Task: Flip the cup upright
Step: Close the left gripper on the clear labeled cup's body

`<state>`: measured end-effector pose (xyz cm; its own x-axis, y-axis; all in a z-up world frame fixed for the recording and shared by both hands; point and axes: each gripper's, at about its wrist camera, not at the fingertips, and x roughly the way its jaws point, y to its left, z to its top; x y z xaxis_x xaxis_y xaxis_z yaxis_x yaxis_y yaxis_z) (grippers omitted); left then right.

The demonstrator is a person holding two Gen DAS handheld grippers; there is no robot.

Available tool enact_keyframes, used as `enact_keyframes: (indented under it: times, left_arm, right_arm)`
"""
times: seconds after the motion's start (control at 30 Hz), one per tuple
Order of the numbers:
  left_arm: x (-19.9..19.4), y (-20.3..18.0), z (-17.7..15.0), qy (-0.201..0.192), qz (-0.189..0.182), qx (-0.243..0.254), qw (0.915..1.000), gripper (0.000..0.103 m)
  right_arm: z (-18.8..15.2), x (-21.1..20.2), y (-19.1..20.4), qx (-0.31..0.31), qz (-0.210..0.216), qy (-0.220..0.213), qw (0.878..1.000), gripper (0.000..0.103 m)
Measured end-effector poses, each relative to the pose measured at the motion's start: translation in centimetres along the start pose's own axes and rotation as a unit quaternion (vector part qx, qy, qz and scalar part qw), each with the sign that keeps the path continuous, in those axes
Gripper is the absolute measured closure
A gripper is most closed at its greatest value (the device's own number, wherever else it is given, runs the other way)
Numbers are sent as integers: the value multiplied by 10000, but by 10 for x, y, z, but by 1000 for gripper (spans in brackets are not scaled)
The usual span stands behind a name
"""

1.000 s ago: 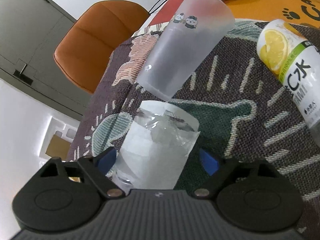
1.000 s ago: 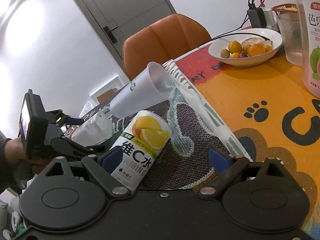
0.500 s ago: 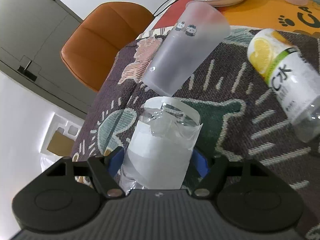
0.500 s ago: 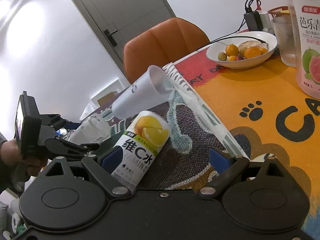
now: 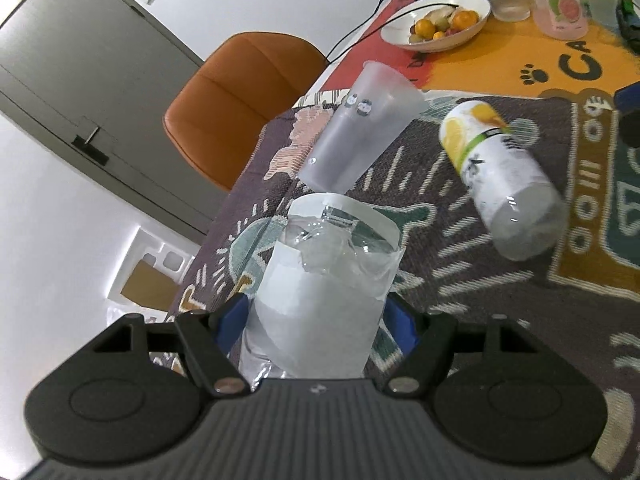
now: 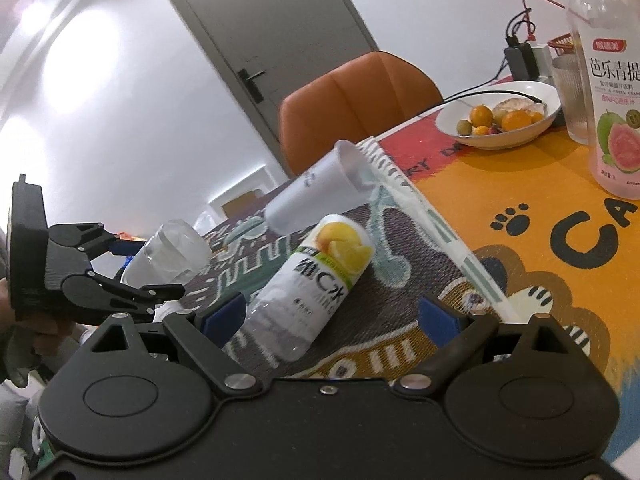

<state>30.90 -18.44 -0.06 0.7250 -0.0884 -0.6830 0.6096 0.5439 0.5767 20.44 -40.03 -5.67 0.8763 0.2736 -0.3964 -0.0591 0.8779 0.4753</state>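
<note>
The left gripper (image 5: 318,320) is squeezed on a clear bottle (image 5: 324,296), with one blue pad (image 5: 230,318) pressed on each side of it. The bottle has a white label and looks crumpled, and it points away from the gripper, up and forward. Just past the bottle's far end is the cup (image 5: 360,130). It is a cloudy plastic cup with two little stickers near its rim. It is tipped over on the woven mat (image 5: 460,280), with its wide mouth pointing away and its bottom end close to the bottle. I cannot tell if the bottle touches it. Off to the right of the left gripper lies a lemon bottle (image 5: 502,182) on its side. The right gripper (image 6: 330,316) is spread wide and holds nothing. The lemon bottle lies right in front of it, between its blue pads but not pinched, and the cup is farther on, past that bottle and a bit to the left. Far ahead sit a fruit bowl (image 6: 500,120) and a tall pink drink (image 6: 610,88). I think the cup is not stood up yet, so the job is only starting. Next, a free gripper should reach the cup's side, pinch it gently so it does not squash, and turn it until the mouth faces up
</note>
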Motion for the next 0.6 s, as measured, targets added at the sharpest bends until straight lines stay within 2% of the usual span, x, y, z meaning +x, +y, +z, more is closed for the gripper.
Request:
enact_keyframes:
  times: [0.3,0.6]
  left_arm:
    - [-50,-24,-22,-47,93,-145,9998,31]
    - [-80,-53,-45,-46,129,-334,9993,30]
  right_arm:
    - [-19,-17,9,-164,283,160,9993,9]
    - [-44,-33,21,-507,483,413,9967,9]
